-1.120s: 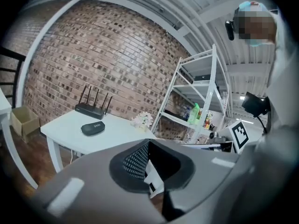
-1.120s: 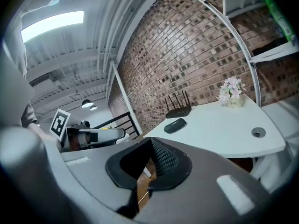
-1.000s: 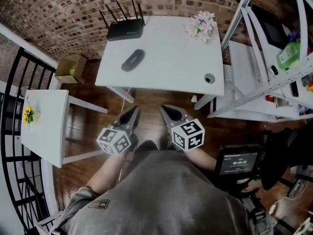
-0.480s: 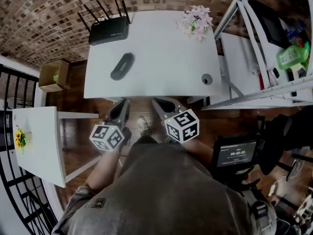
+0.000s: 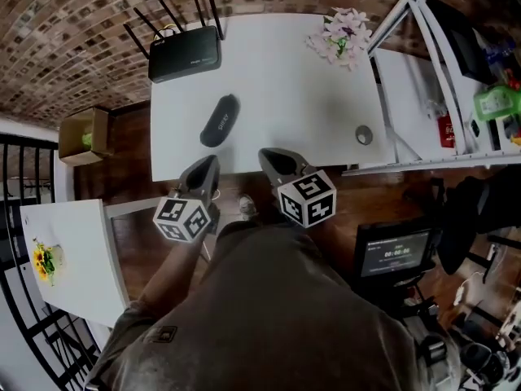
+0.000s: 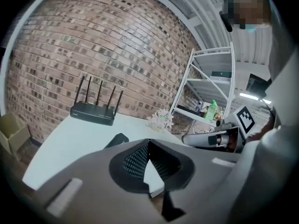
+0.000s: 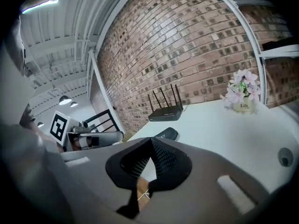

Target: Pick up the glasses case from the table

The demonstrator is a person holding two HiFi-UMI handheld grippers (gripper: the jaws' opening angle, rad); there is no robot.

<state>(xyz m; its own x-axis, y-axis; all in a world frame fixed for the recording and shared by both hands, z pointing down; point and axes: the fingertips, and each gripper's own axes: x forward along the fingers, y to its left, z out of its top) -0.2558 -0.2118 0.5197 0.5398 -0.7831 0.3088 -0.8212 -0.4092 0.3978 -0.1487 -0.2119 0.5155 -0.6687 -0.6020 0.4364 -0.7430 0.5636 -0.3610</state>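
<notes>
Glasses case [image 5: 220, 121] is seen lying flat on the white table [image 5: 326, 96], left half, between the router [image 5: 186, 54] and the near edge, untouched. Left gripper [image 5: 208, 164] is held at the near edge just short of the case, jaws closed together, nothing between them. Right gripper [image 5: 270, 155] is held beside it over the same edge, jaws likewise closed and empty. Flowers [image 5: 343, 35] are noted at the far right corner.

White counter [image 5: 301, 96] carries 4 items, all well apart: black router [image 5: 186, 54] w/ antennas at back-left corner, dark oblong glasses case [image 5: 220, 121] lying flat nr front-left, pink flowers [image 5: 343, 37] back-right, round grey cap [image 5: 364, 136] nr front-right edge
</notes>
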